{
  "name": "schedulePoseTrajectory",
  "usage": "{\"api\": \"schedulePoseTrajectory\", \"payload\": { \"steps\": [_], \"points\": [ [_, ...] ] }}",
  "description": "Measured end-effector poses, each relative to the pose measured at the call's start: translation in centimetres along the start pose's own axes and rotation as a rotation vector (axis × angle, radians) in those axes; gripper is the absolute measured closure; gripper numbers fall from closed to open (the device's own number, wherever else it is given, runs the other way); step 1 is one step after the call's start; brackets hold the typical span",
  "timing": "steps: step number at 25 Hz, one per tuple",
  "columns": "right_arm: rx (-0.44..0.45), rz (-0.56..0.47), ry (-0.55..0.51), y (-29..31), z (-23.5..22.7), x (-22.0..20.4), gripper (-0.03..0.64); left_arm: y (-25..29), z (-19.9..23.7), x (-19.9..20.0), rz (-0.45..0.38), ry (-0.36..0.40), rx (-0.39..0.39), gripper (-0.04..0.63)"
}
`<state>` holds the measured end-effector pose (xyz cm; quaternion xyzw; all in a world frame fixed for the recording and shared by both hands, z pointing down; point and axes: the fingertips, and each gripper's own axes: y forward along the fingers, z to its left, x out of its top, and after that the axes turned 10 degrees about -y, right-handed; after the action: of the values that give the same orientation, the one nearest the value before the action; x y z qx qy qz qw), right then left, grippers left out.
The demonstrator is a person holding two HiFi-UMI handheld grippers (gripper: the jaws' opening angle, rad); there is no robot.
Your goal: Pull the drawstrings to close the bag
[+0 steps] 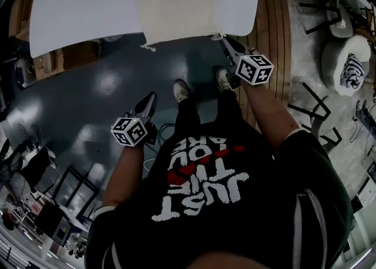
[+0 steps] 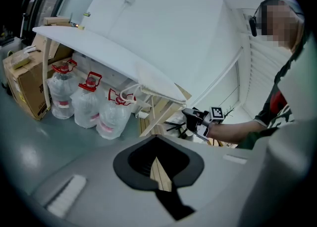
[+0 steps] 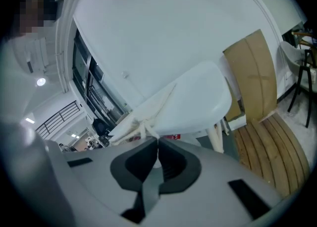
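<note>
A cream drawstring bag lies flat on the white table, its mouth at the near edge. The left drawstring hangs free off that edge. My right gripper reaches the right drawstring. In the right gripper view its jaws stand together on the knotted white cord that leads from the bag. My left gripper hangs over the dark floor, well short of the table. It is shut with nothing between its jaws.
Under the table stand three water bottles and a cardboard box. Wooden slats run along the floor at the right, with chairs beyond. The person's shoes stand close to the table edge.
</note>
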<state>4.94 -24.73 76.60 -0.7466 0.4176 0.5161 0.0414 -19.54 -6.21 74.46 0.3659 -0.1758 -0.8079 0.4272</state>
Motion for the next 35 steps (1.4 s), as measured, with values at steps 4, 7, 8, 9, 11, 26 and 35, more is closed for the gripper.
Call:
{"api": "schedulePoseTrajectory", "payload": {
  "steps": [4, 7, 8, 9, 11, 26, 35],
  "points": [
    [0.019, 0.072, -0.088, -1.7, 0.5, -0.2, 0.604, 0.5, 0.2, 0.0, -0.008, -0.001, 0.019, 0.595],
    [0.000, 0.131, -0.186, -2.6, 0.3, 0.1, 0.604, 2.1, 1.1, 1.7, -0.020, 0.032, 0.047, 0.595],
    [-0.007, 0.147, -0.217, -2.7, 0.4, 0.3, 0.604, 2.7, 1.6, 2.7, -0.029, 0.047, 0.062, 0.595],
    [-0.010, 0.161, -0.243, -2.7, 0.6, 0.5, 0.604, 3.2, 2.3, 3.7, -0.039, 0.061, 0.080, 0.595],
    [-0.005, 0.180, -0.278, -2.6, 1.1, 1.0, 0.604, 4.4, 4.0, 5.8, -0.061, 0.082, 0.123, 0.595],
    [-0.007, 0.206, -0.327, -2.5, 1.4, 2.2, 0.604, 10.9, 8.0, 11.3, 0.114, 0.894, 0.348, 0.436],
    [-0.006, 0.204, -0.327, -2.7, 1.2, 2.2, 0.604, 12.4, 7.4, 13.4, 0.040, 0.881, 0.412, 0.437]
  ]
}}
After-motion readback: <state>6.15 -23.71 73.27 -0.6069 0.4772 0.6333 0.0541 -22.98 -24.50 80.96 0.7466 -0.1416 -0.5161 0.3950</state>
